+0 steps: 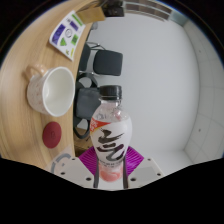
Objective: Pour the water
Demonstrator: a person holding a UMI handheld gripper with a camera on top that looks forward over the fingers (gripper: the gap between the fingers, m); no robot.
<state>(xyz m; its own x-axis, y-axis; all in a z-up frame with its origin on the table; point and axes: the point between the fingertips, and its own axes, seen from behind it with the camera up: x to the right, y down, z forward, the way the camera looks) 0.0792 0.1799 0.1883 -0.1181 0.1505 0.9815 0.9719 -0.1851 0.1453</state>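
1. The fingers (108, 168) clamp the bottle (109, 135) low on its label, pads pressed to both sides; it stands upright, cap on, so nothing spills yet.
2. The gripper points level and forward, suggesting a carrying pose rather than a tilt.
3. Left of the bottle lies a red disc (52, 133) on the counter (35, 140).
4. Beyond it, left of the bottle's cap, the cup (50, 90) sits mouth toward the bottle, likely the pour target.
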